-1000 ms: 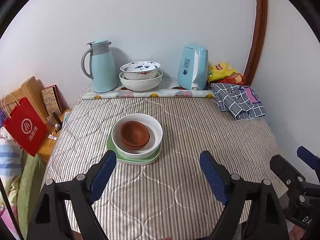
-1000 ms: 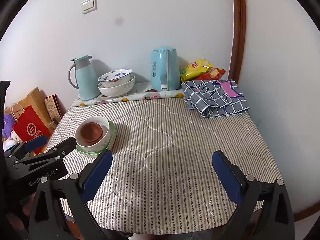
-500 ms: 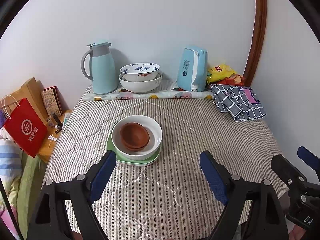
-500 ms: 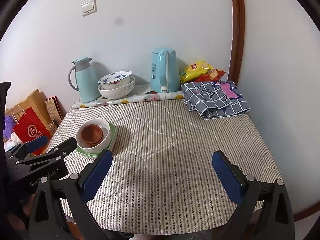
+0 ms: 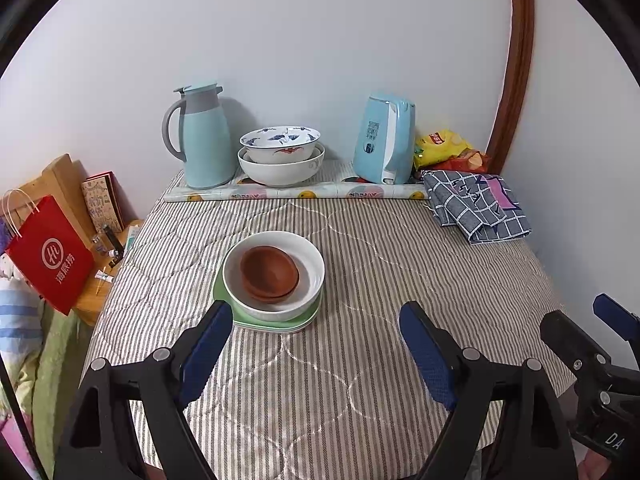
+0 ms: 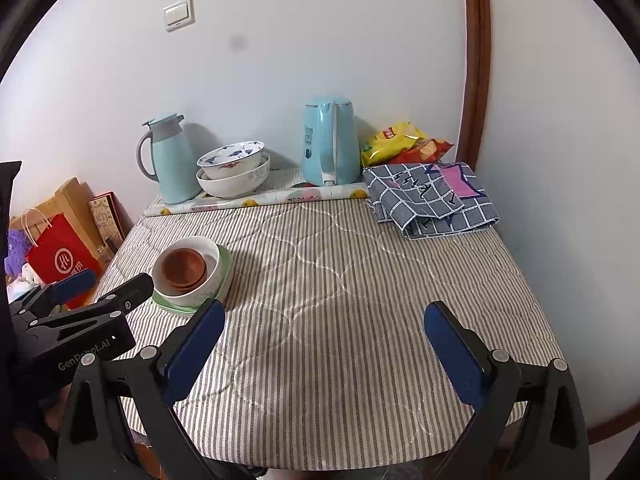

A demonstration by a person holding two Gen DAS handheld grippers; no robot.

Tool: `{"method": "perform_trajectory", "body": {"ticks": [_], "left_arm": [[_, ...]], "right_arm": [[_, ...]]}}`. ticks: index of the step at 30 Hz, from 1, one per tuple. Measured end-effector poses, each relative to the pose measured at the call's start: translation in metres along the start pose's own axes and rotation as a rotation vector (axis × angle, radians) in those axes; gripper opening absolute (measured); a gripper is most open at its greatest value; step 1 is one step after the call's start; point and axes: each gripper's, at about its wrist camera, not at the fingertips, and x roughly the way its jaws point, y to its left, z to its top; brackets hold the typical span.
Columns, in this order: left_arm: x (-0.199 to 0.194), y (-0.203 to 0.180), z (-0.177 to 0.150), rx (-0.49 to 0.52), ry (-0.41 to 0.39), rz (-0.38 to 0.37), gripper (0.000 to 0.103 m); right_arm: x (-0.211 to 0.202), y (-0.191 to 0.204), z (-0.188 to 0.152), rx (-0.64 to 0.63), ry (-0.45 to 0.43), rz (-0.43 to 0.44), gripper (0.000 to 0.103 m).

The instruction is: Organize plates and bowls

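A stack stands on the striped table [image 5: 360,360]: brown bowls [image 5: 269,274] nested in a white bowl [image 5: 310,276] on a green plate [image 5: 272,324]. The stack also shows in the right wrist view [image 6: 188,276]. Two more white bowls [image 5: 280,156] are stacked at the back by the wall. My left gripper [image 5: 316,344] is open and empty, just in front of the stack. My right gripper [image 6: 320,340] is open and empty over the table's front, to the right of the stack. The left gripper shows in the right wrist view [image 6: 80,300].
A light blue thermos jug [image 5: 204,136] and blue kettle [image 5: 384,140] stand at the back wall. Snack bags [image 5: 444,148] and a folded checked cloth [image 5: 476,208] lie back right. A red paper bag [image 5: 44,252] stands left of the table.
Both grippers have drawn back slightly from the table; the stack looks a little farther away. Nothing was taken hold of or let go.
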Motion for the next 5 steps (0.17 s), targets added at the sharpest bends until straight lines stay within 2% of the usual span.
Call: {"method": "perform_trajectory", "body": {"ticks": [5], "left_arm": [[0.0035, 0.0009, -0.0004, 0.002, -0.001, 0.003, 0.085]], "right_arm": [[0.0012, 0.0004, 0.0003, -0.004, -0.001, 0.004, 0.099]]}}
